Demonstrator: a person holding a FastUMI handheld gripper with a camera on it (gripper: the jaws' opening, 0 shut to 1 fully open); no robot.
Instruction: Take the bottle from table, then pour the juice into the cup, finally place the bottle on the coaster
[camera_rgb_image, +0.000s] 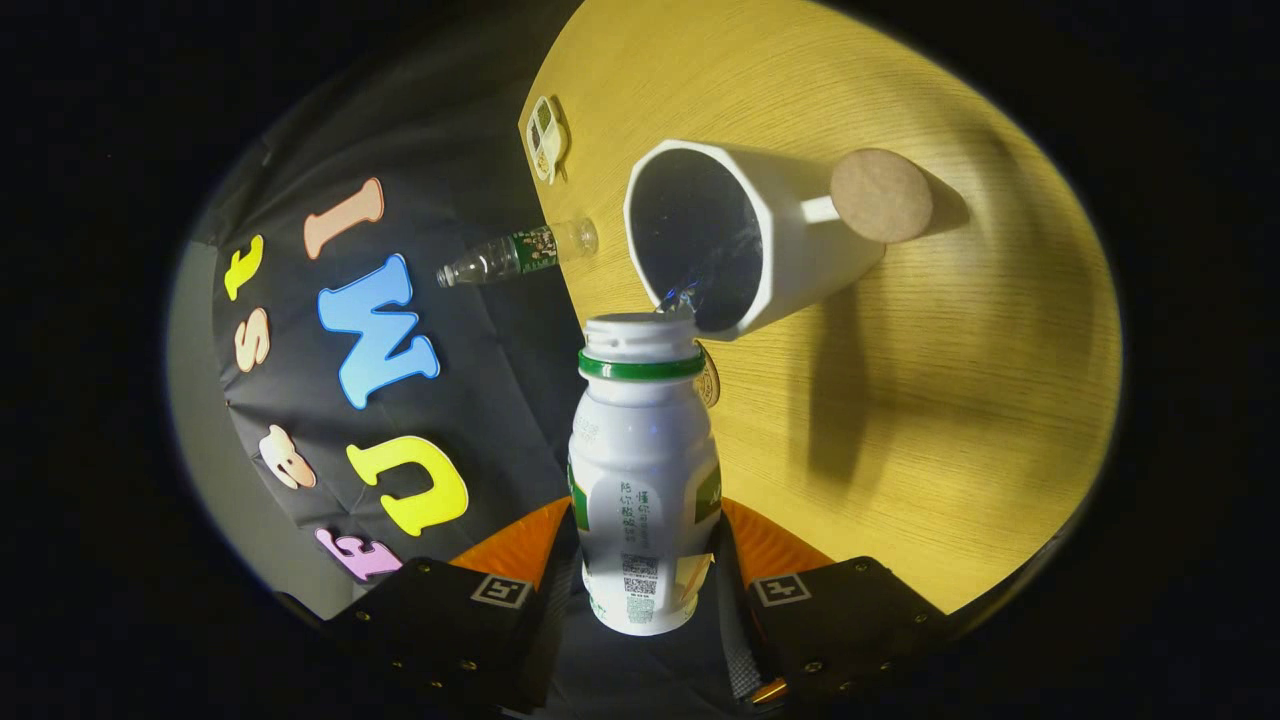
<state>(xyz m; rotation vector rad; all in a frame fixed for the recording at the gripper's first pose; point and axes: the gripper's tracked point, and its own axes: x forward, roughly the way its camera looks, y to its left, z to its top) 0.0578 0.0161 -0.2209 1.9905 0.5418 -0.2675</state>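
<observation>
Bottle (643, 470): white plastic, green neck ring, cap off, printed label with green patches and square code near base. Held between gripper (645, 560) fingers, both pressing its sides; mouth at rim of cup (740, 240), thin clear stream entering. Cup: white, faceted, dark inside, handle facing away, on yellow wooden table (950, 400). Round brown coaster (881, 195) just beyond cup handle. Clear empty bottle (520, 253) at table edge; small white device (546, 138) near it.
</observation>
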